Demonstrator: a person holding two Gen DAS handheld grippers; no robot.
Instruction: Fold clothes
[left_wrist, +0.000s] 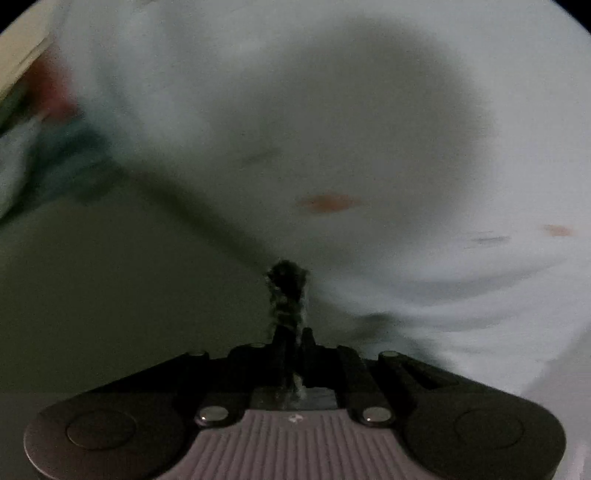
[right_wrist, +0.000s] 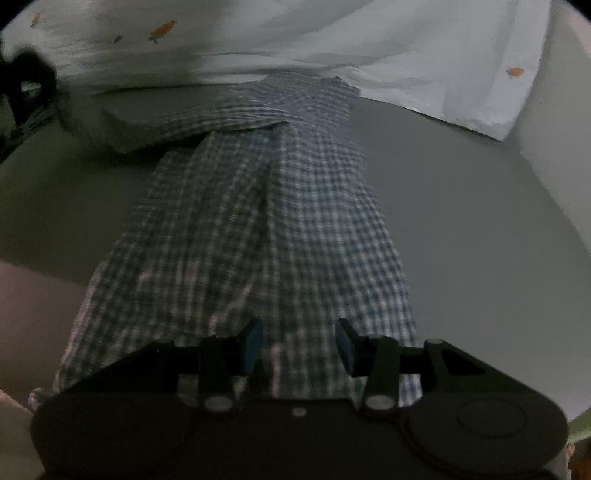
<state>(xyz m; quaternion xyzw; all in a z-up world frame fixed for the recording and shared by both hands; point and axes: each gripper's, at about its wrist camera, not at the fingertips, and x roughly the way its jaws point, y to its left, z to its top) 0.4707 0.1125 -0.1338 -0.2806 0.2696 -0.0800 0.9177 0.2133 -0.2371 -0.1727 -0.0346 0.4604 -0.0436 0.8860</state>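
Checked garment (right_wrist: 258, 221) lies flat on the grey bench (right_wrist: 480, 240) under your right tongs (right_wrist: 299, 347), running from 6 o'clock up to 12 o'clock in the right wrist view, with a fold of it turned out toward 10 o'clock. Your right tongs stand wide, blue pads (right_wrist: 253, 347) apart and just above the cloth, gripping nothing.

Your left tongs (left_wrist: 288, 291) are pinched narrow on a dark, frayed bit of fabric (left_wrist: 287, 280); you cannot tell from the blurred left wrist view what that bit belongs to.

Across the top of the right view a pale blue cloth with small orange marks (right_wrist: 406, 55) covers the far end of the checked garment from 10 to 2 o'clock. In the left view the same pale cloth (left_wrist: 369, 129) fills everything from 11 to 4 o'clock, badly blurred. At 9 o'clock there sits a smear of red and teal fabric (left_wrist: 55, 122).

A pale wall or panel (right_wrist: 554, 129) rises at 3 o'clock in the right view. The light is dim.
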